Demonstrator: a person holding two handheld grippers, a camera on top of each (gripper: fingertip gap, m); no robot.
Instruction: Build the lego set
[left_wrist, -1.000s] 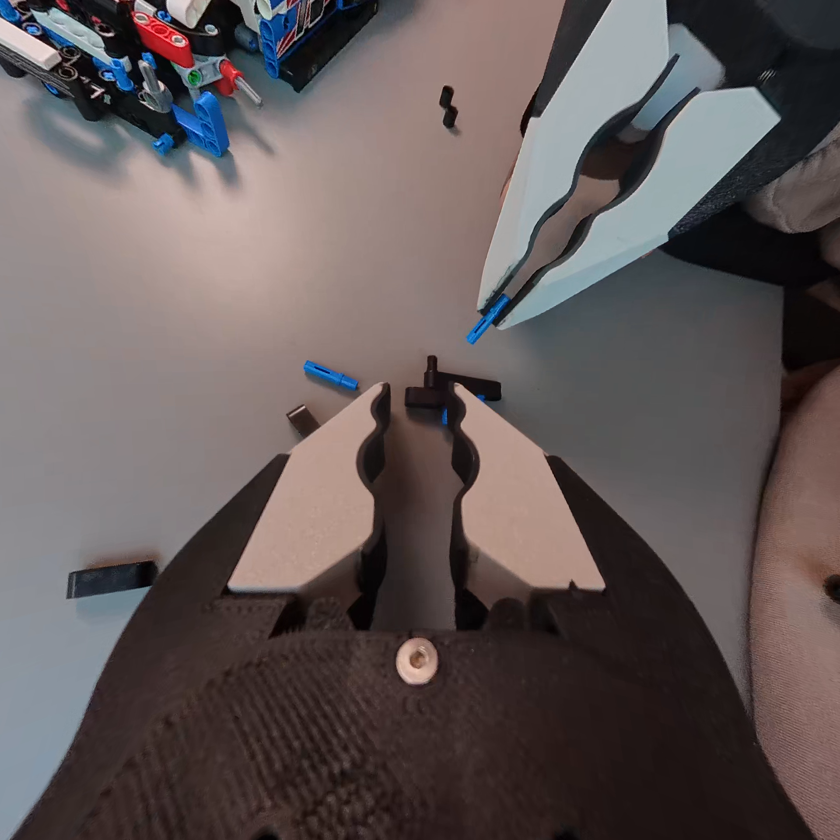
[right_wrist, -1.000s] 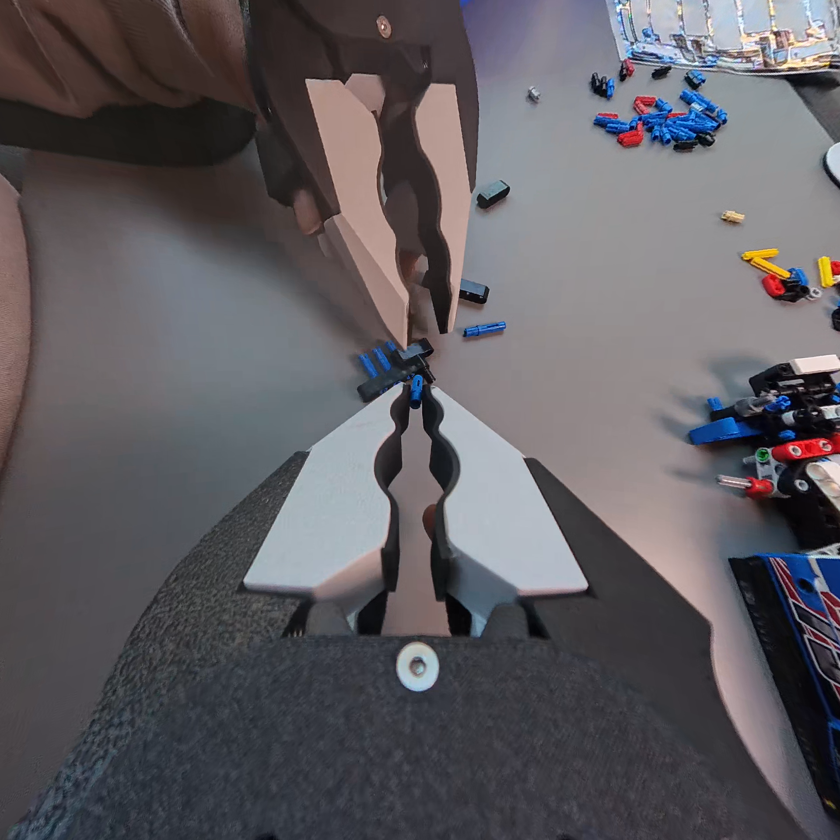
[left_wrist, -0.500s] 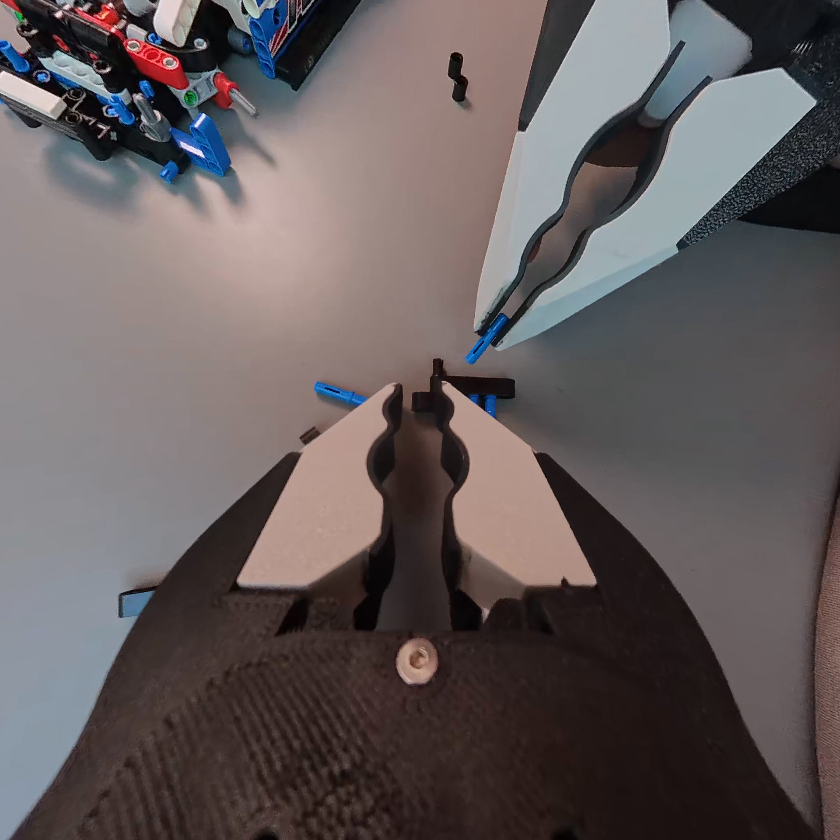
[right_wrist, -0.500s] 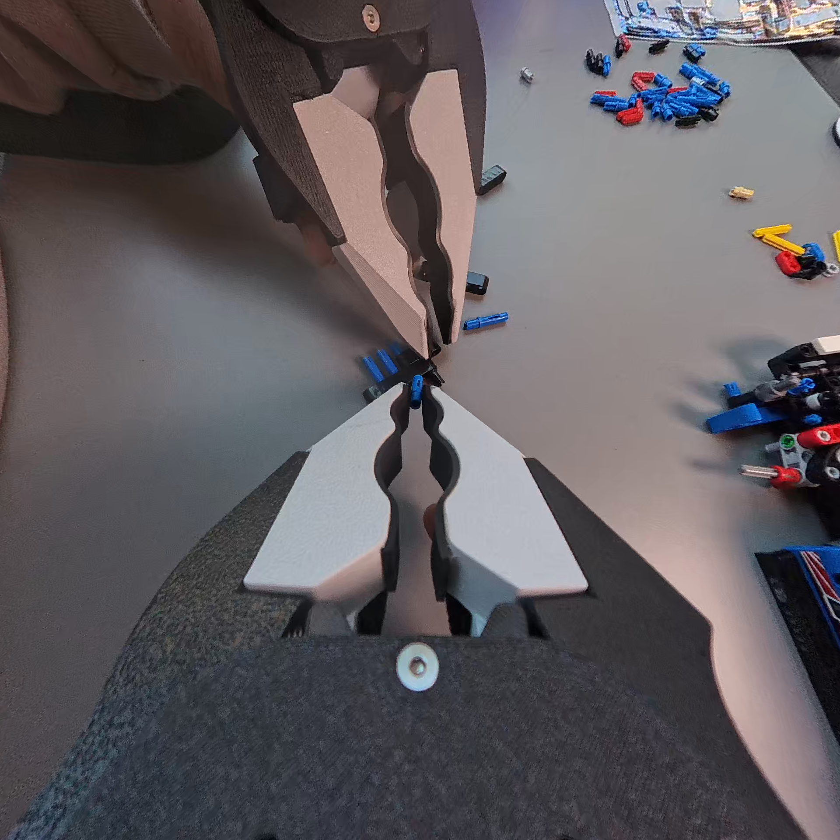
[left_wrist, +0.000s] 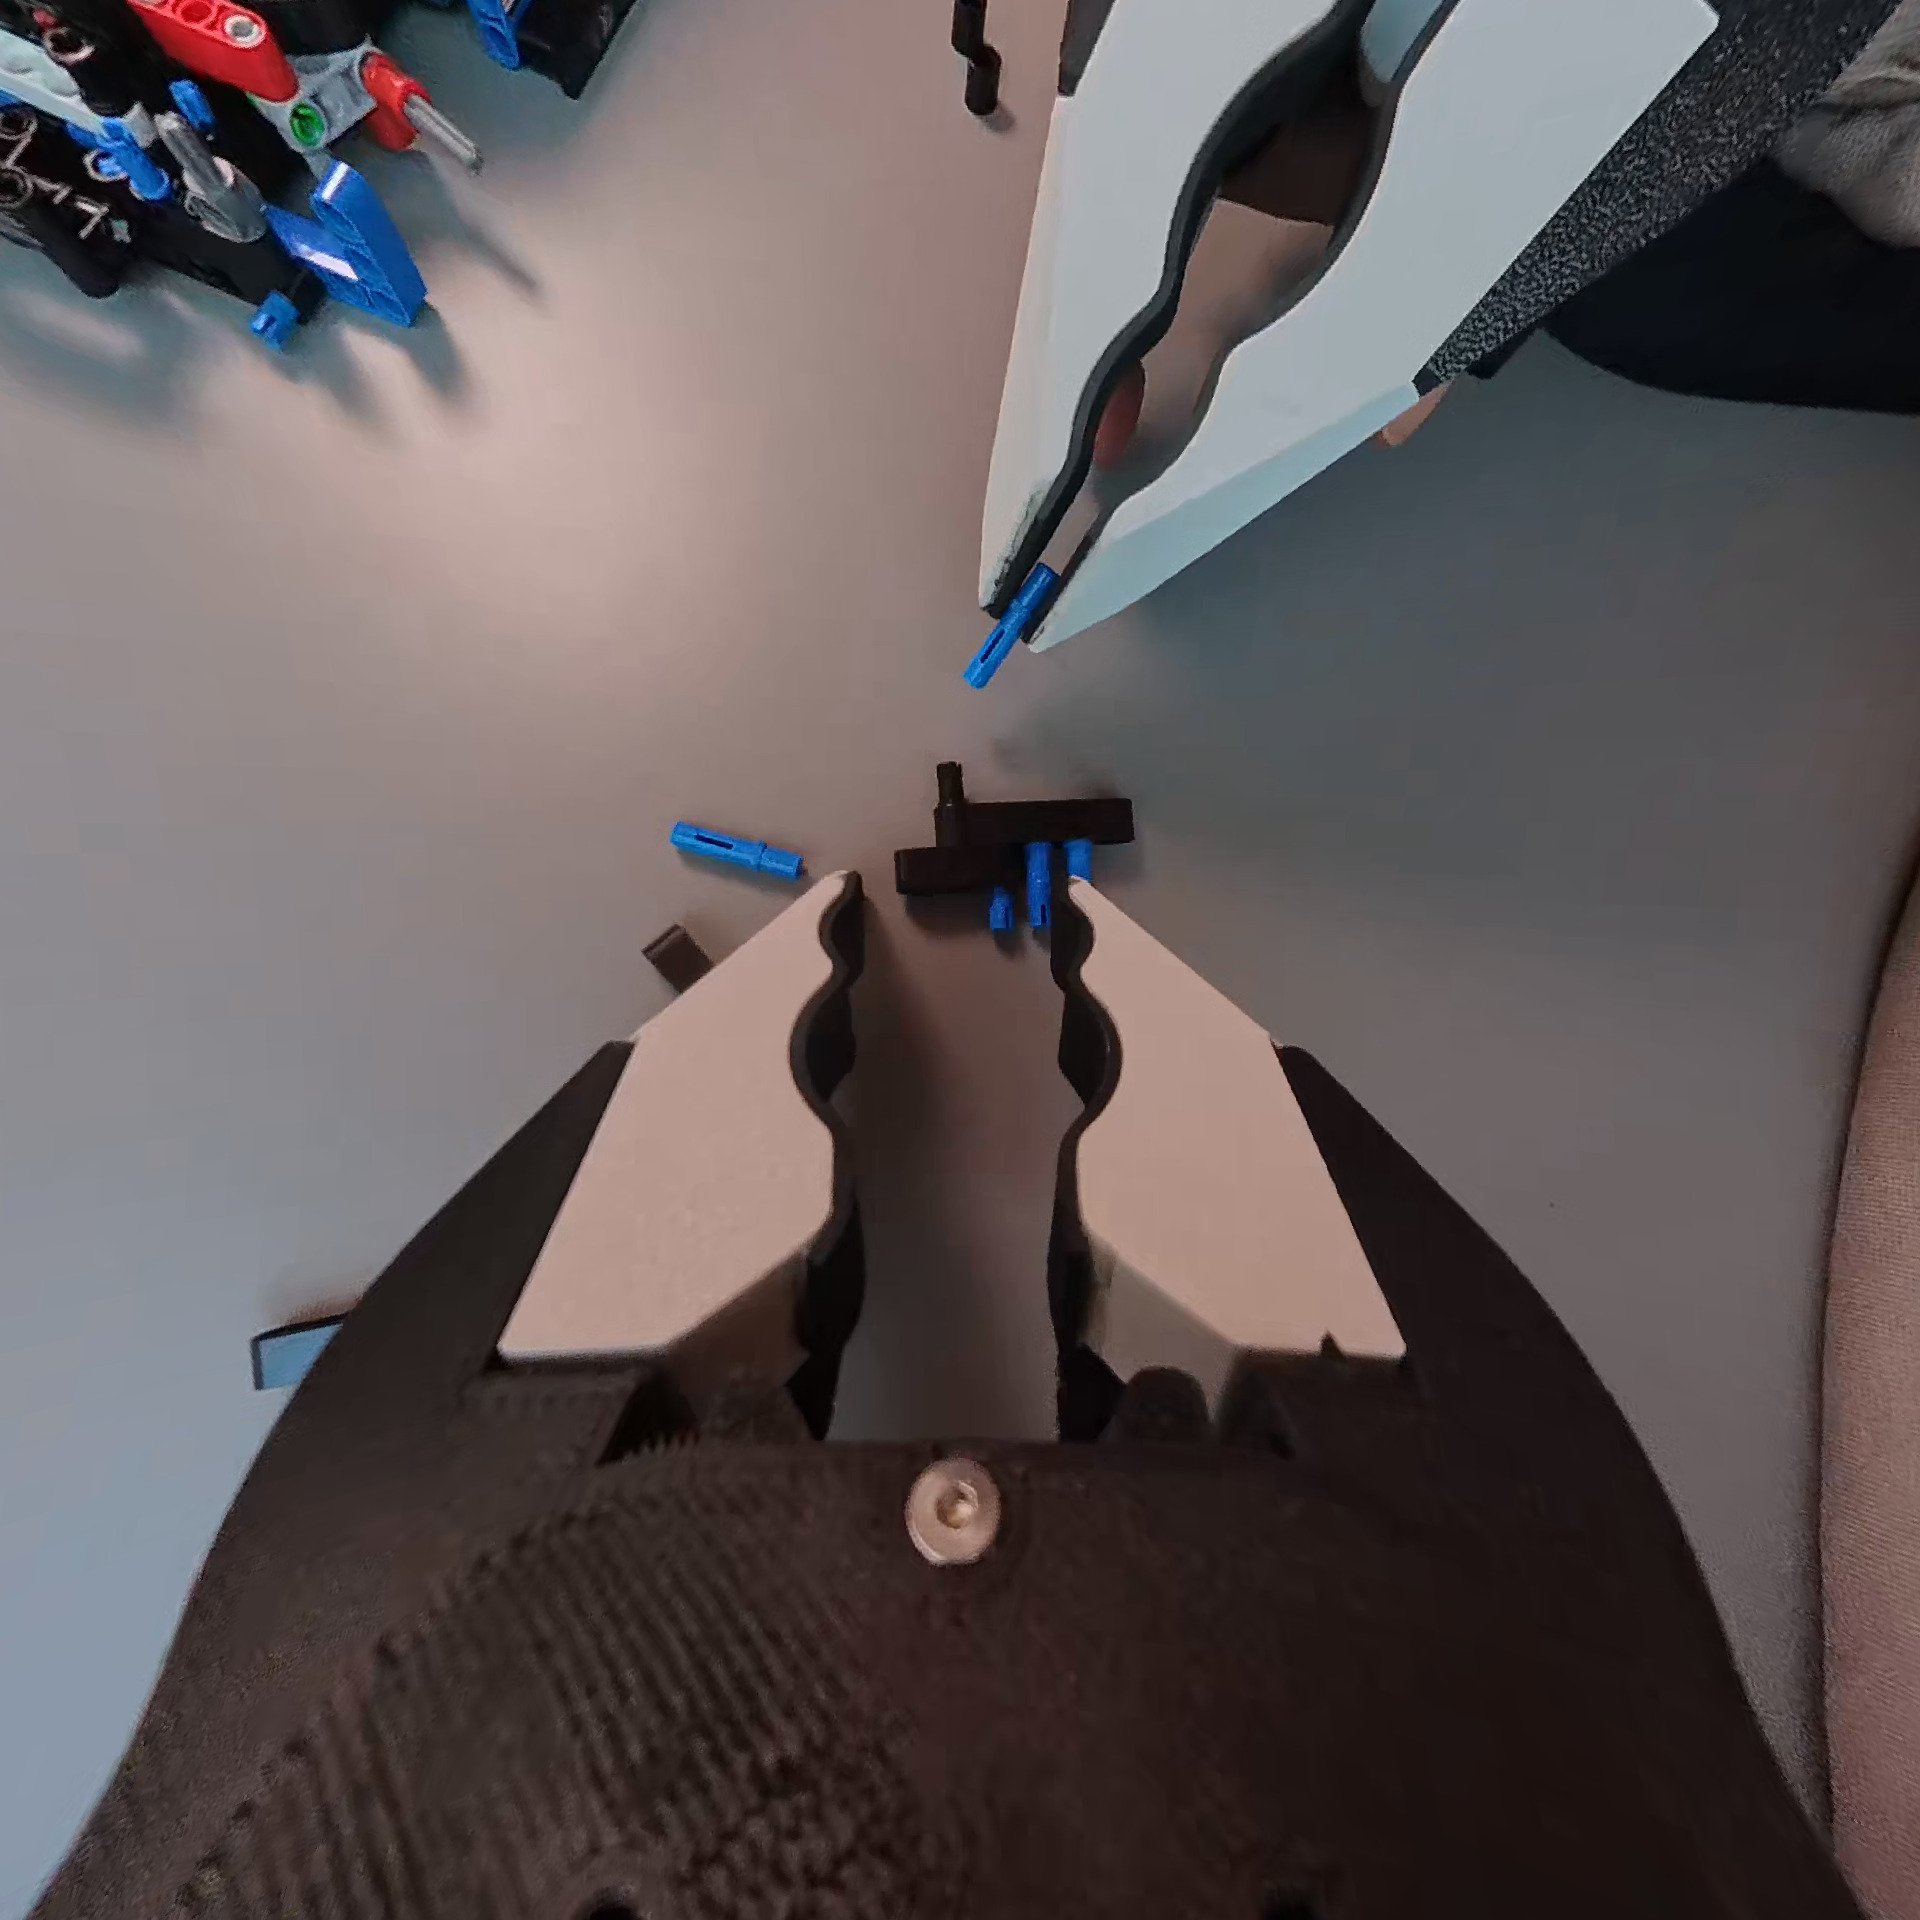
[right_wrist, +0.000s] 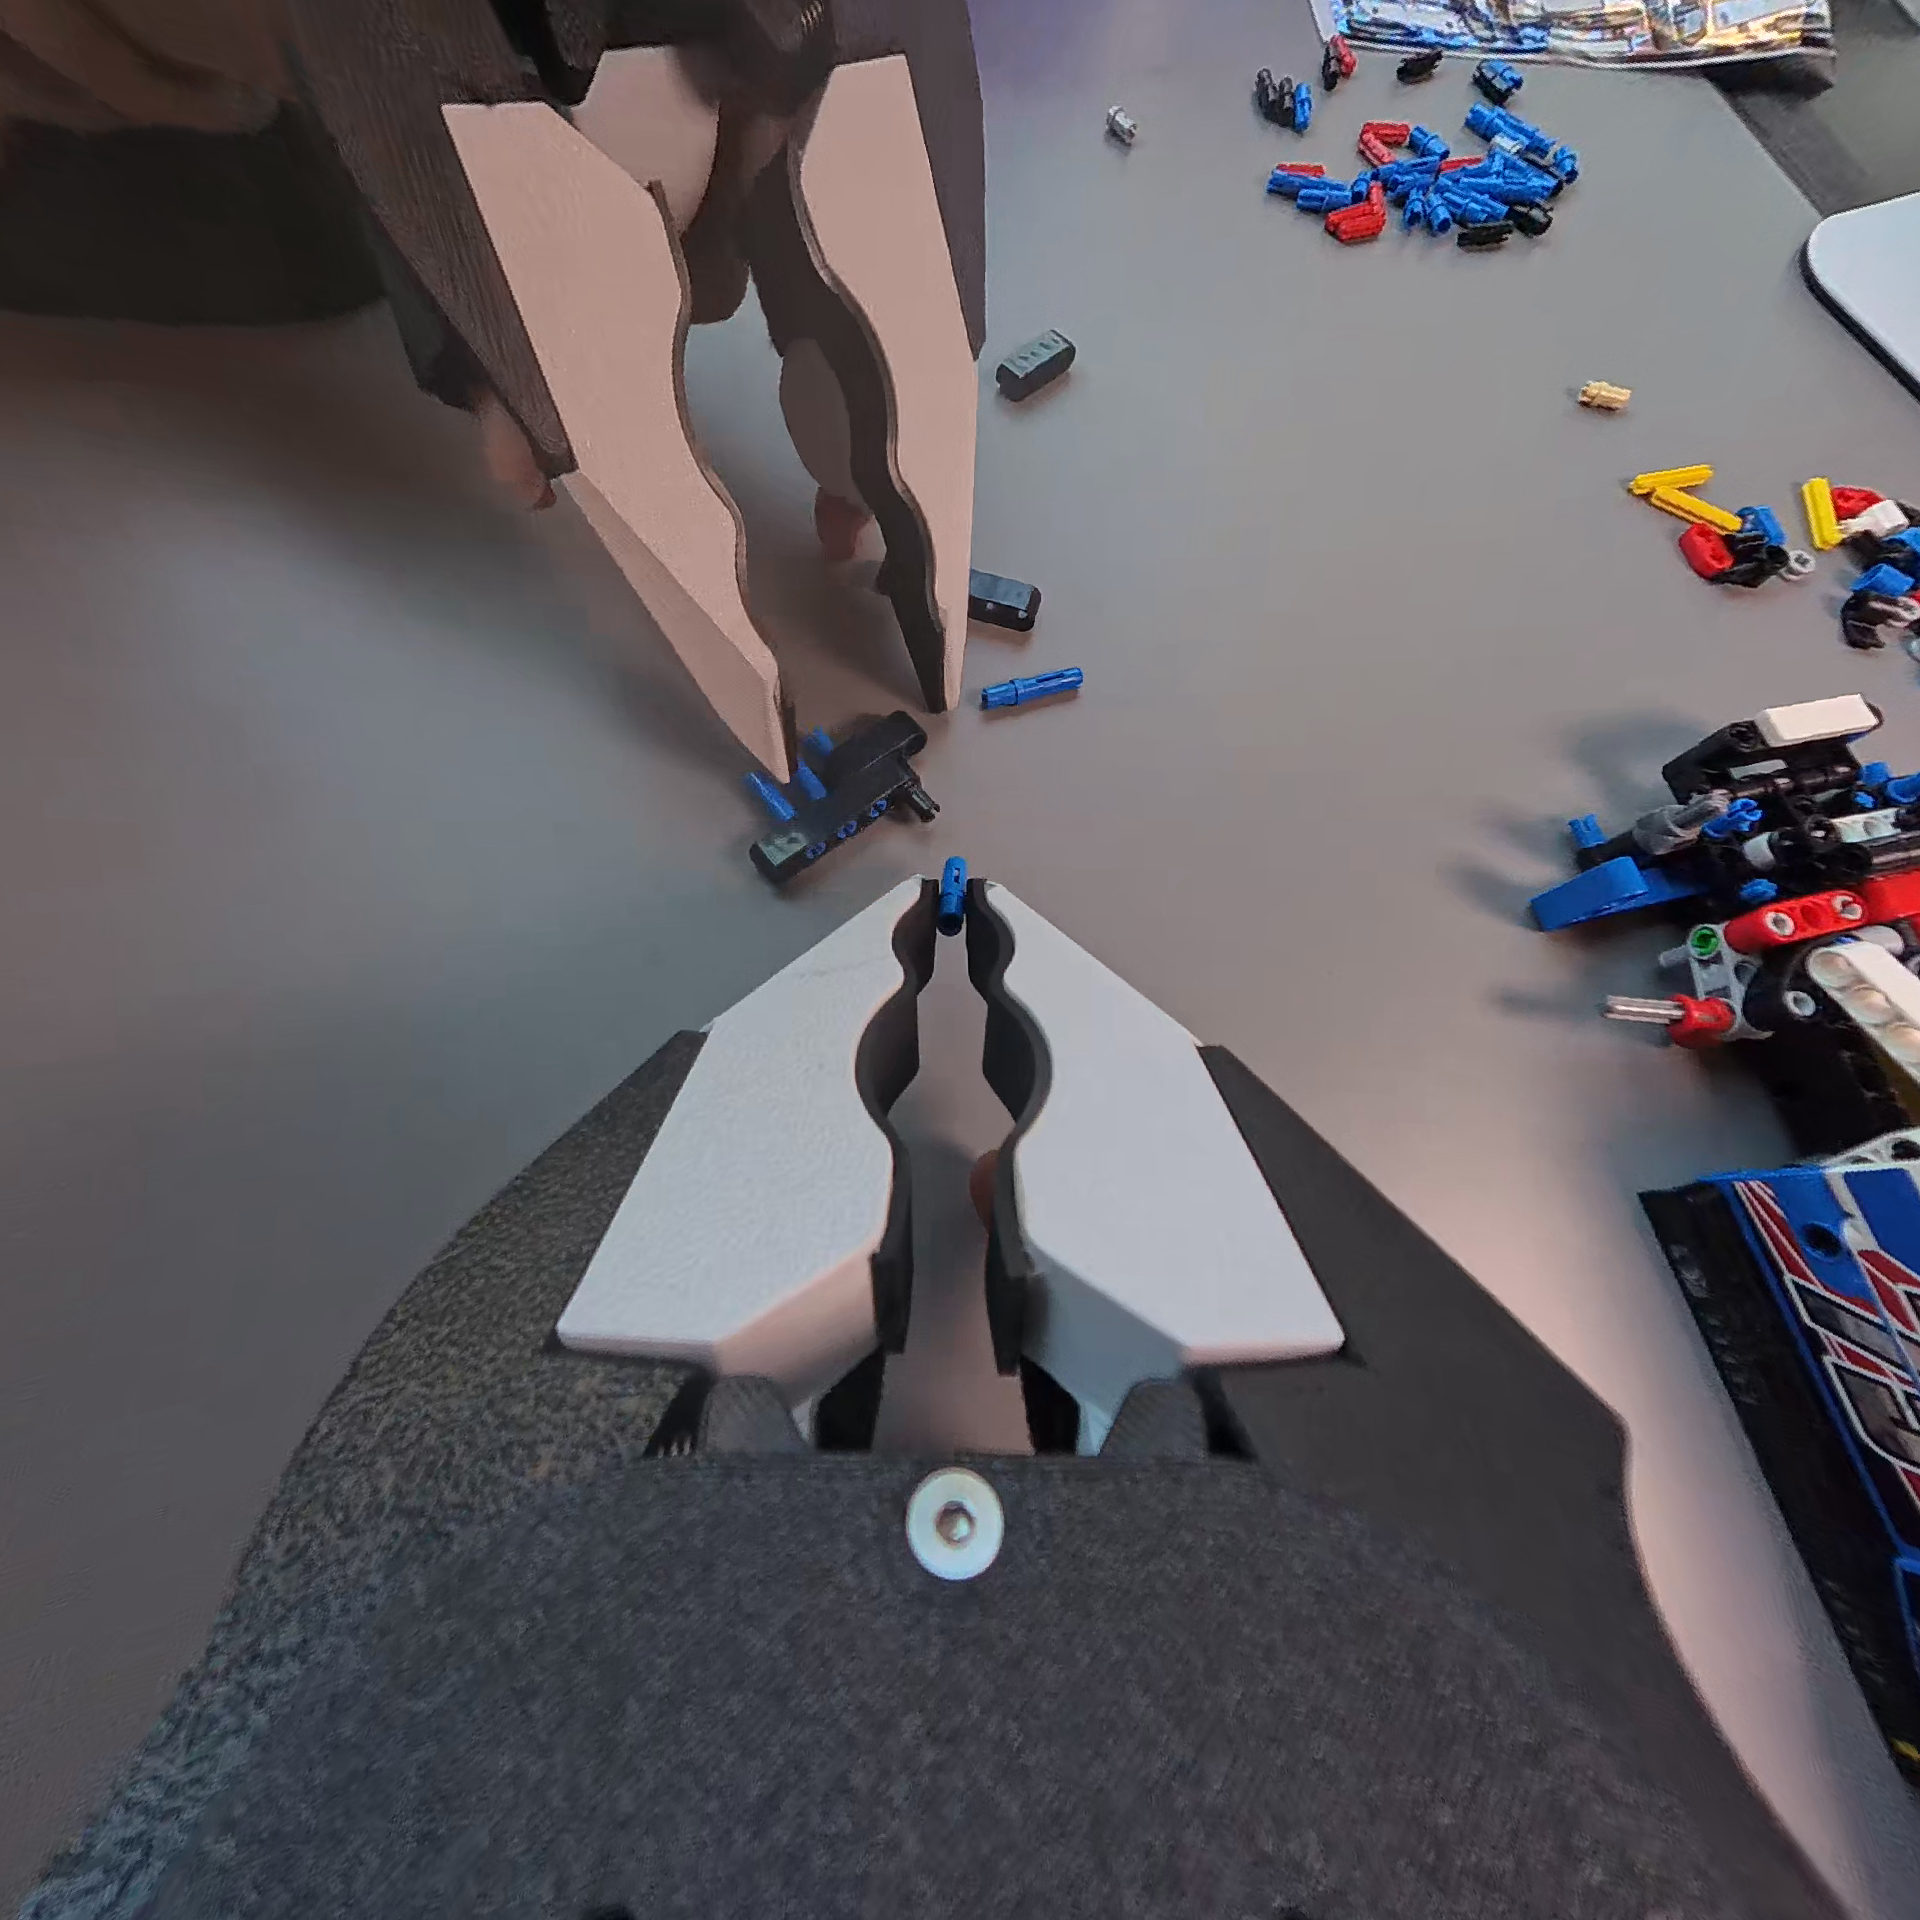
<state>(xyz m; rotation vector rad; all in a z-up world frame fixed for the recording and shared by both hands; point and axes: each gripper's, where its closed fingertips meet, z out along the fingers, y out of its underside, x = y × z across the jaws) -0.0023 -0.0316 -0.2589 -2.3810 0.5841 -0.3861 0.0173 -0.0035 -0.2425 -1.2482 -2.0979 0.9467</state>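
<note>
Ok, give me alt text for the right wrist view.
The right gripper pinches a blue pin at its fingertips, just short of a black beam with blue pins on the grey table. The open left gripper straddles that beam; loose pieces and a partly built model lie right.

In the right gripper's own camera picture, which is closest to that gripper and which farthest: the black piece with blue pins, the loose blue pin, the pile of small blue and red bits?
1. Black piece with blue pins, just ahead of the right gripper, slightly left.
2. Loose blue pin, beyond, slightly right.
3. Pile of small blue and red bits, far upper right.

Spread left tongs (left_wrist: 961, 894) behind black piece (left_wrist: 1013, 844) (blue-pinned)
</note>
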